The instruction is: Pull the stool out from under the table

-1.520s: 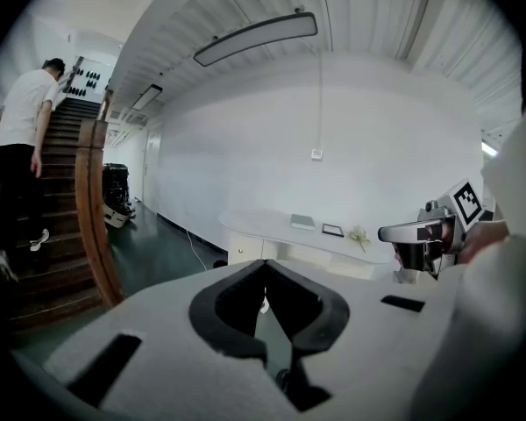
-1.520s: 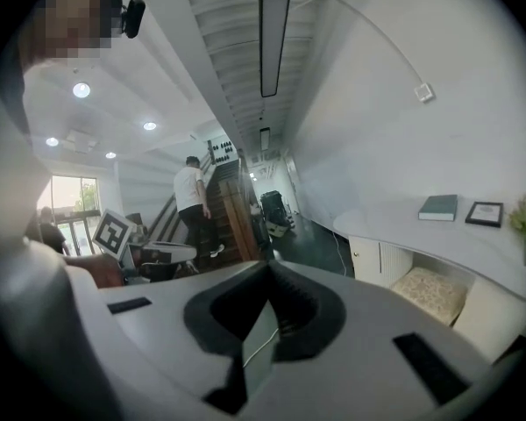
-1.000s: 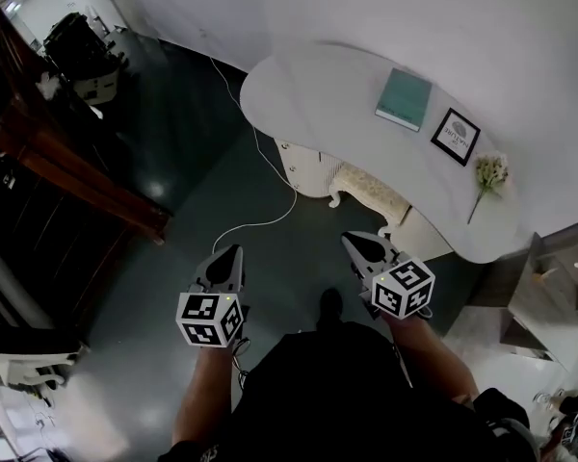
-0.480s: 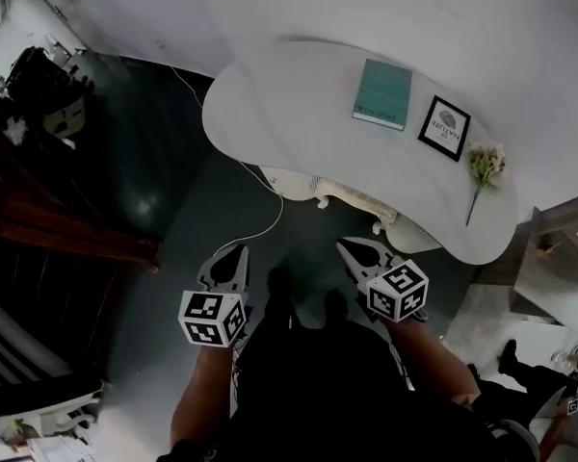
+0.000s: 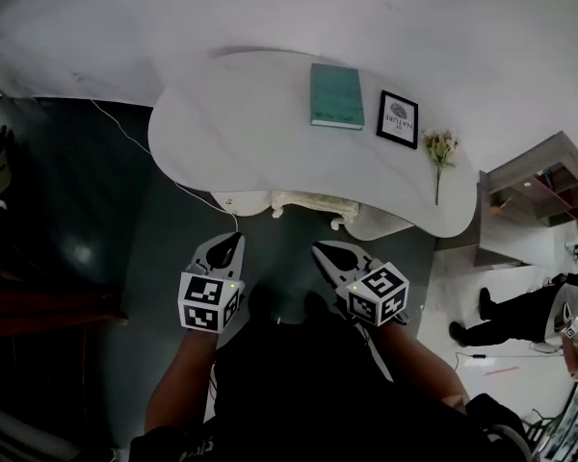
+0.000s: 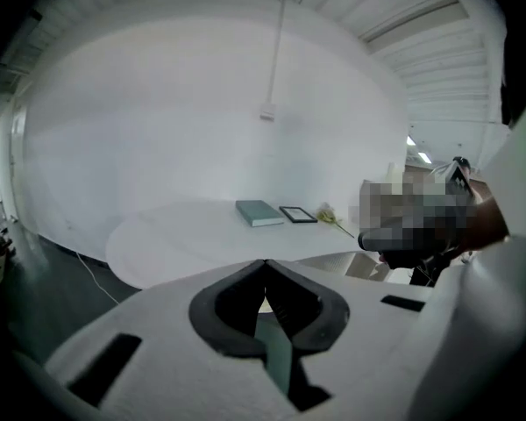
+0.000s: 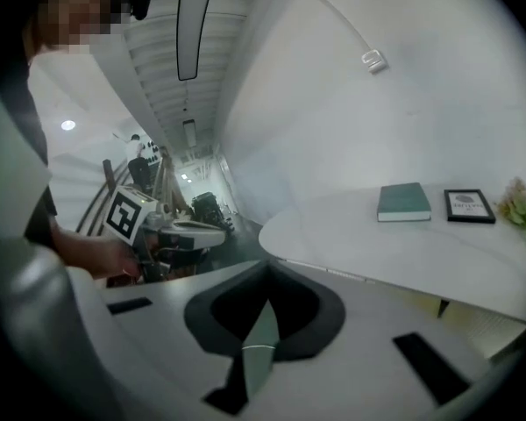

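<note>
two grippers, both with fingers pressed together and nothing in them. the left gripper (image 5: 233, 241) and right gripper (image 5: 320, 250) hang just short of the desk's (image 5: 222, 133) near edge. the stool (image 5: 308, 203) sits tucked under that edge, with only its cream carved front showing and the rest hidden.

first worry: closed fingers can't take hold. if they go in like this they would likely just shove the stool deeper under the desk, so they need to open before contact.

second: that carved front looks curved and shallow. a pinch on it could slip off mid-pull. a hold on one side only could swing the stool round into the desk's support.

third: the white cable (image 5: 140, 147) trails over the floor from the desk's left end to a spot under the near edge, close beside the stool. a stool leg or the person's feet could catch it on the way back.

last: lift while pulling and the stool may knock the desk's underside. that could jolt the flower (image 5: 439, 152), the frame (image 5: 397, 118) and the book (image 5: 336, 94) on the desk's far side.
</note>
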{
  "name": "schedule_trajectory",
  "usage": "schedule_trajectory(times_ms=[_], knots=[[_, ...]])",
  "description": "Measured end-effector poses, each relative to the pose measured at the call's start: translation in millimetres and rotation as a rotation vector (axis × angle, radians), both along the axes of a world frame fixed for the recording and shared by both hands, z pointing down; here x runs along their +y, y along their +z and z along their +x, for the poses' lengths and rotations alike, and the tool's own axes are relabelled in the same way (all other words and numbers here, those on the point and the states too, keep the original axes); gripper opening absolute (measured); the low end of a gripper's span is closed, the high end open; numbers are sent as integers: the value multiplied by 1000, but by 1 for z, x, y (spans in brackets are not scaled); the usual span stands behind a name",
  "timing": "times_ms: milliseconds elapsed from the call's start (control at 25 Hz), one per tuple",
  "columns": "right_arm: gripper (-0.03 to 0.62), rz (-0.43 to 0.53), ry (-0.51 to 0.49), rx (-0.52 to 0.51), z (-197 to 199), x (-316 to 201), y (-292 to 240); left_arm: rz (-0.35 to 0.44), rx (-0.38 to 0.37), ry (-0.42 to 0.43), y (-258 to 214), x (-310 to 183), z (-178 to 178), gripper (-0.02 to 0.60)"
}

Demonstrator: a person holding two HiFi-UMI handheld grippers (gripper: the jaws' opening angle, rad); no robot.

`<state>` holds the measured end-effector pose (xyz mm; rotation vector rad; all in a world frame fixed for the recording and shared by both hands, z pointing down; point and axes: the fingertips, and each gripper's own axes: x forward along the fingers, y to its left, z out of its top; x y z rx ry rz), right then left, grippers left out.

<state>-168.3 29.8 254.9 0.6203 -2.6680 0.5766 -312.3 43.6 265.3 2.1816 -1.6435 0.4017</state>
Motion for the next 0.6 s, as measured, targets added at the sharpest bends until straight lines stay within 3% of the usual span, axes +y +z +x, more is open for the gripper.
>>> schedule_trajectory(times_ms=[240,440,600], knots=[[5,-72,172,7,8,30,19,-58,46,112,26,1,-1,9],[5,-85,312,-21,47,34,20,-87,48,189,41,5,31,9],[5,-36,359,-19,80,45,30,-111,48,203,49,11,57,9]])
